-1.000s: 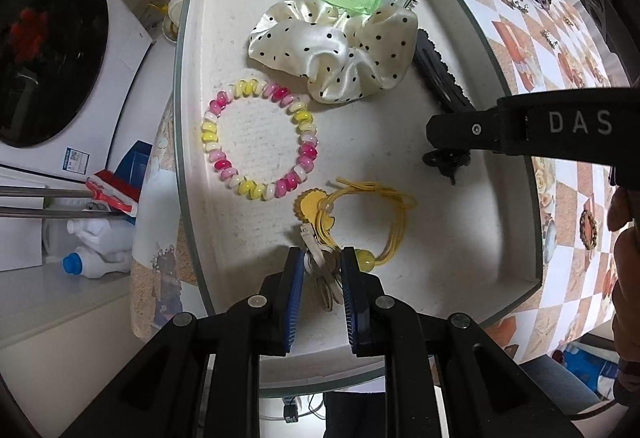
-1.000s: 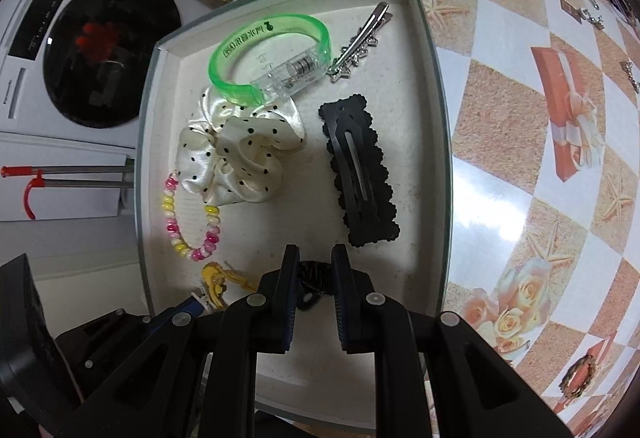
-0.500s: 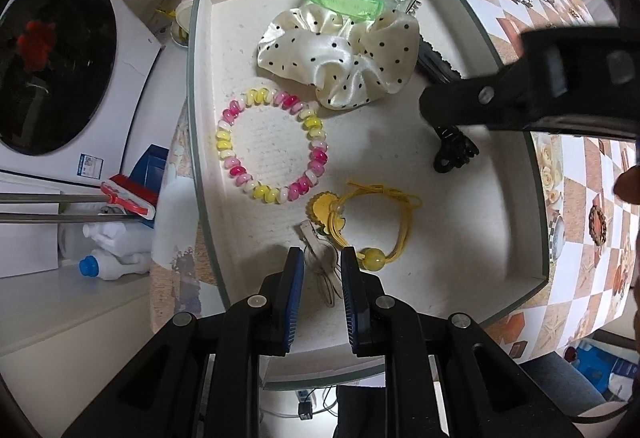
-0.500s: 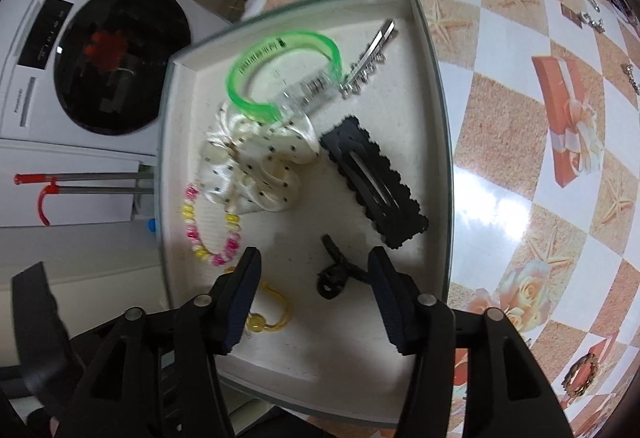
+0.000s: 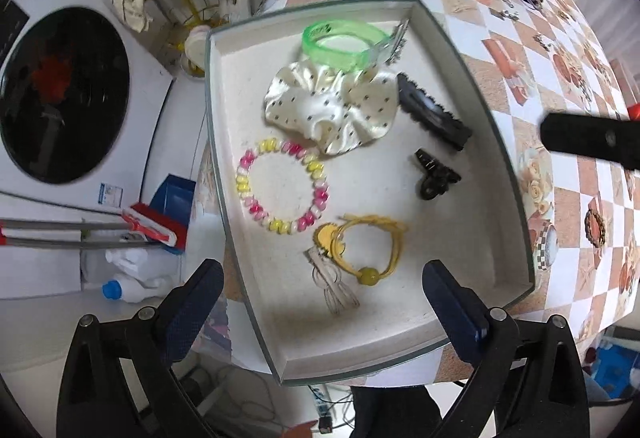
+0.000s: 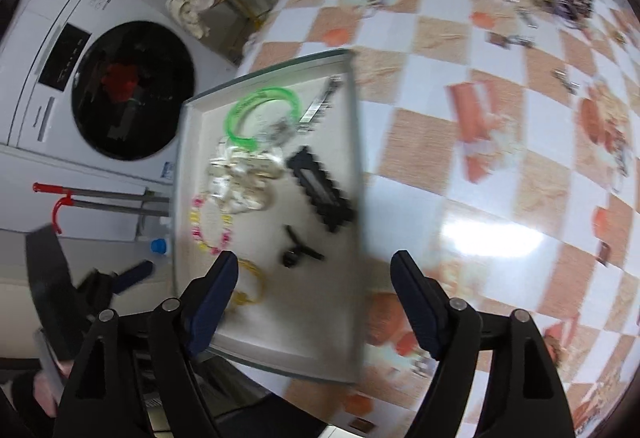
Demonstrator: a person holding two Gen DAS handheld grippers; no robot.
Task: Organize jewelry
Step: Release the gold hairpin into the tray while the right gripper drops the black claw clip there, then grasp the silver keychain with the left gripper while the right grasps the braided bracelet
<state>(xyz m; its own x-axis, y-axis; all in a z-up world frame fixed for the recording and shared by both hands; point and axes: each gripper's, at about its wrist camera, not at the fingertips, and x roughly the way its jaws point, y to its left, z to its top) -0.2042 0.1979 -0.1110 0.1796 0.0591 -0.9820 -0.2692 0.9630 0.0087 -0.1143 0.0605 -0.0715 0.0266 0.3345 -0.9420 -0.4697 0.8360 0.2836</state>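
Jewelry lies loose in the tray (image 5: 224, 174) on the worktop (image 5: 540, 78), both claws, left claw (image 5: 324, 302) and right claw (image 6: 312, 302), just spread empty; the overhanging tray could tip if knocked

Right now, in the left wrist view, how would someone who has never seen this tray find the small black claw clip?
Start at the white tray on the checkered tablecloth. Along its right side lies a long black scalloped clip; just below that sits the small black claw clip, lying apart from everything. It is the only short, pronged black piece, right of the pink and yellow bead bracelet.
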